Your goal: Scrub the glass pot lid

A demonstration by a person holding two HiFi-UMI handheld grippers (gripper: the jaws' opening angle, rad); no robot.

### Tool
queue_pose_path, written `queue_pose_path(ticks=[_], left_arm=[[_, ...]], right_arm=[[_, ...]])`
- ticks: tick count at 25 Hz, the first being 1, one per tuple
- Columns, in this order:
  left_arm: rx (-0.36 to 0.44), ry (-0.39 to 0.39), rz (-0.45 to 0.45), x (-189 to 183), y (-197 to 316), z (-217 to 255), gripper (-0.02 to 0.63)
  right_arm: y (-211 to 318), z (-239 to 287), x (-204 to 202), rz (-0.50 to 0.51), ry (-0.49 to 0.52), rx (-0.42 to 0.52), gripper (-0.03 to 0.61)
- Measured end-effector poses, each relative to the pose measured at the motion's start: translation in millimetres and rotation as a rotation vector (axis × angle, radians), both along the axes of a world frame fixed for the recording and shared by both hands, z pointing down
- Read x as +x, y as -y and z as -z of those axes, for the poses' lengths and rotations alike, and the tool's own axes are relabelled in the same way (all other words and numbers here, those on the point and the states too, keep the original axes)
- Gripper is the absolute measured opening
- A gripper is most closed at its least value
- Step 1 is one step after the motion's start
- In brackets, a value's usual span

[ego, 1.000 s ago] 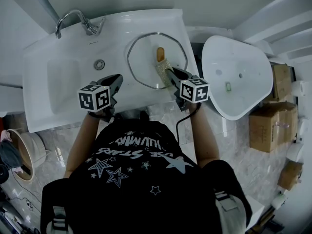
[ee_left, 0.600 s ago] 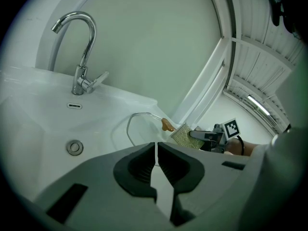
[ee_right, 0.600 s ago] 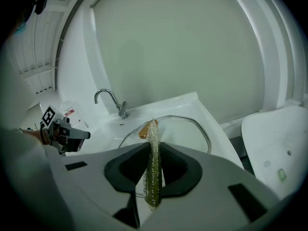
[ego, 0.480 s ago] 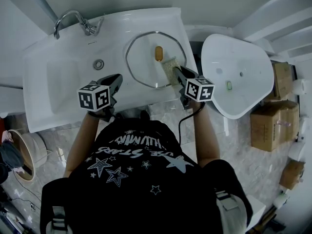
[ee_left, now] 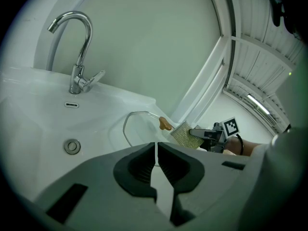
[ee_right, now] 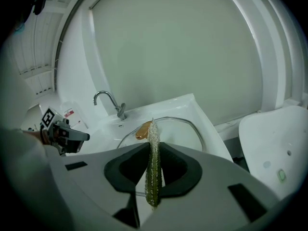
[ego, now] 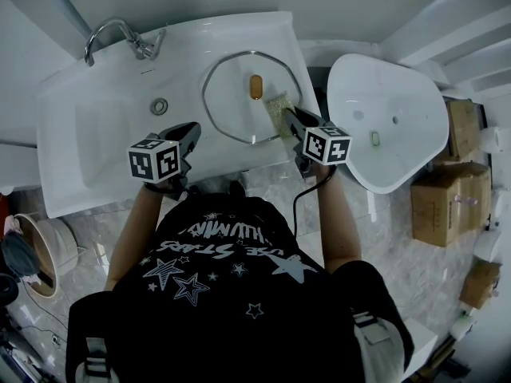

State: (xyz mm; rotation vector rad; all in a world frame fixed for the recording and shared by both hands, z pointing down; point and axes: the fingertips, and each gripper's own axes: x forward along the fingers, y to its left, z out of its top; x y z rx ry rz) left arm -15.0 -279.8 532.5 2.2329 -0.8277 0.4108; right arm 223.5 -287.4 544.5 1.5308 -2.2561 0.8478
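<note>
Glass with a metal rim, the pot lid [ego: 231,106] is lying flat, brown knob [ego: 255,86] up, on the right half of the white sink counter [ego: 96,174]. Its rim is reaching close to the right edge and toward the front edge.

You are holding the green-gold scrubbing pad [ego: 279,108] over the part of the lid nearest the front-right corner. The right gripper [ego: 288,119] is clamping the pad on edge between its jaws. From the head view it is hard to tell whether the pad is pressing on the glass or hovering just above it.

The left gripper [ego: 190,132] is hanging at the front edge, between the bowl and the lid. Its jaws are drawn together to a narrow slit with nothing between them, so nothing is steadying the lid.

That is the main risk. The counter is looking smooth and glossy, and a firm stroke is likely to push the loose lid rather than scrub it. Pushing toward the right edge could send it off the counter, where the glass could break. Pushing left could tip it over the lip into the bowl, toward the drain [ego: 160,106].

The pad is also being gripped by a thin strip only. Hard sideways rubbing may fold it or drag it out of the jaws, leaving the jaws scraping the glass.
</note>
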Motion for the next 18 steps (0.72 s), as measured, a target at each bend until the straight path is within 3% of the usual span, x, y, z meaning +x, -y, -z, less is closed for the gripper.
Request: queue_pose_path(ticks=[5, 12, 14, 18], left_arm=[[-0.005, 0.002, 0.002, 3, -2, -2, 0.025], [-0.01, 0.008, 0.021, 8, 0, -3, 0.025], [-0.01, 0.009, 0.031, 9, 1, -3, 0.025], [-0.016, 0.012, 0.055, 8, 2, -5, 0.025]], right_arm=[[-2, 0, -14, 0.17, 0.005, -0.032, 0.066], [11, 3, 0, 0.202, 0.011, -0.039, 0.066], [21, 13, 5, 0.205, -0.037, 0.006, 0.066], [53, 31, 15, 0.246, -0.231, 0.119, 0.066]])
